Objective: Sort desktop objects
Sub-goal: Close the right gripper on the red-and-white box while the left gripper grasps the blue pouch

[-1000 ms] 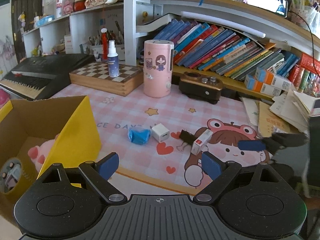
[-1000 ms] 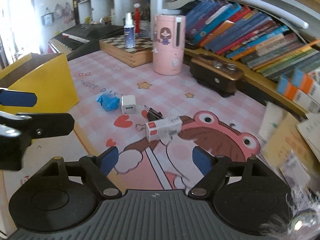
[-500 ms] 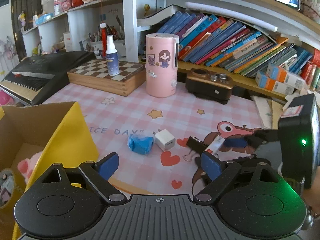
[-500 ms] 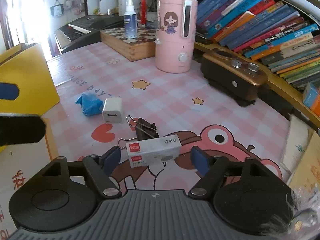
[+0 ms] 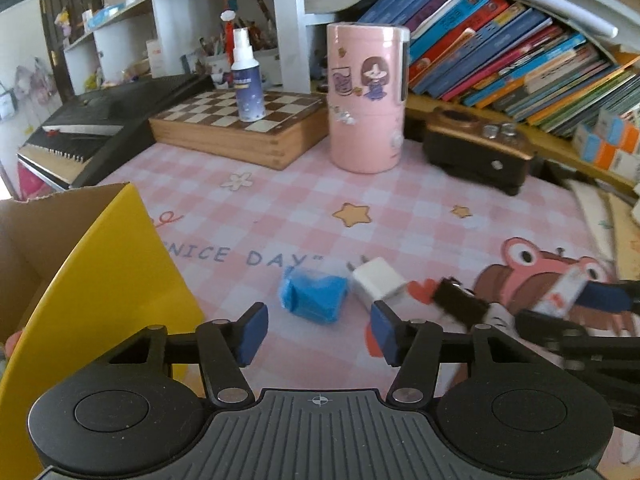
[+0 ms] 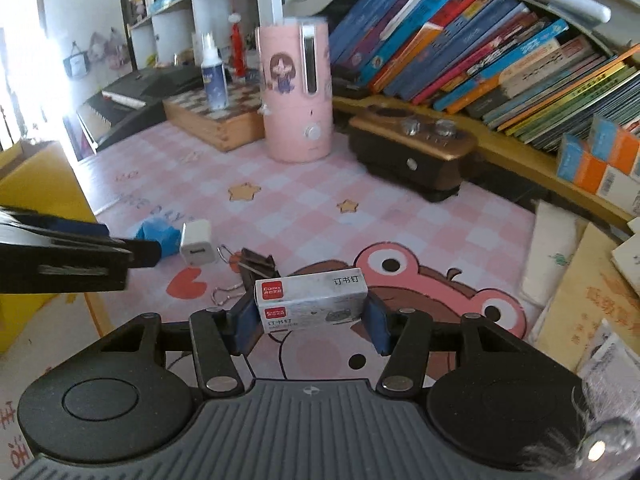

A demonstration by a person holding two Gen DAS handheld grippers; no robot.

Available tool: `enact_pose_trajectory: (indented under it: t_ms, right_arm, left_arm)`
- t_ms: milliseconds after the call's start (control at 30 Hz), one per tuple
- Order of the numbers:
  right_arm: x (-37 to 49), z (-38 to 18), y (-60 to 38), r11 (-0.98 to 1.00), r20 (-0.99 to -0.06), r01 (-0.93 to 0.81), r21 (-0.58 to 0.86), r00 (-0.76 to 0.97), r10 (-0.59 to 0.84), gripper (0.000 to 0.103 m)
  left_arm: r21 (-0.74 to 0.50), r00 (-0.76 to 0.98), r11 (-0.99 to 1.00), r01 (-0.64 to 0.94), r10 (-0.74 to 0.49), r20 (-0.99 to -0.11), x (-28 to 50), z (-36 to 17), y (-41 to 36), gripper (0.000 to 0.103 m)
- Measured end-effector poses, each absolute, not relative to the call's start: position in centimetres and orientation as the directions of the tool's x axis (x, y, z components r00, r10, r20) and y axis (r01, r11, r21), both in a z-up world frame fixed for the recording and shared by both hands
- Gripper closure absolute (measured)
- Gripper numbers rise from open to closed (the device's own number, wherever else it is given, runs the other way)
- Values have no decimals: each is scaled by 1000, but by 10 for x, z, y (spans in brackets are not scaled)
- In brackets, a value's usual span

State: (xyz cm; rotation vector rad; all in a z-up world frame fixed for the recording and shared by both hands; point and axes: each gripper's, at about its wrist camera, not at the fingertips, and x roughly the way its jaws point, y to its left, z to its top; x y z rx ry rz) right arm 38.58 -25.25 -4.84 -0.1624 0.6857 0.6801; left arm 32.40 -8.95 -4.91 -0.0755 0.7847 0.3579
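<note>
Since a second ago the right gripper has come forward and clenched on the staple box at lower centre, while the left gripper hangs released over the blue wad; the end-on pinch could let the box twist loose.

I see a desk covered by a pink checked mat printed with stars and a frog cartoon. Across the upper right of the frame runs a wooden shelf packed with leaning books. White cubby shelving fills the upper left, crowded with small items. A black keyboard sits at the left edge. Strong daylight floods in from the far left of the right wrist view.
</note>
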Motion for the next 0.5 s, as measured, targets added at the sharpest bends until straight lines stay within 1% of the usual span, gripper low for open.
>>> enact_pose_trajectory:
  t_ms: [433, 467, 500]
  right_arm:
    - [371, -29, -257, 779, -602, -607, 157, 567, 563, 51]
    - [371, -29, -257, 781, -603, -603, 162, 566, 562, 51]
    - [370, -29, -258, 782, -604, -601, 165, 566, 562, 51]
  left_arm:
    - [61, 641, 941, -333, 274, -717, 353, -69, -74, 47]
    - [56, 643, 943, -328, 266, -718, 353, -70, -74, 51]
    - [50, 643, 945, -322, 257, -722, 354, -71, -73, 61]
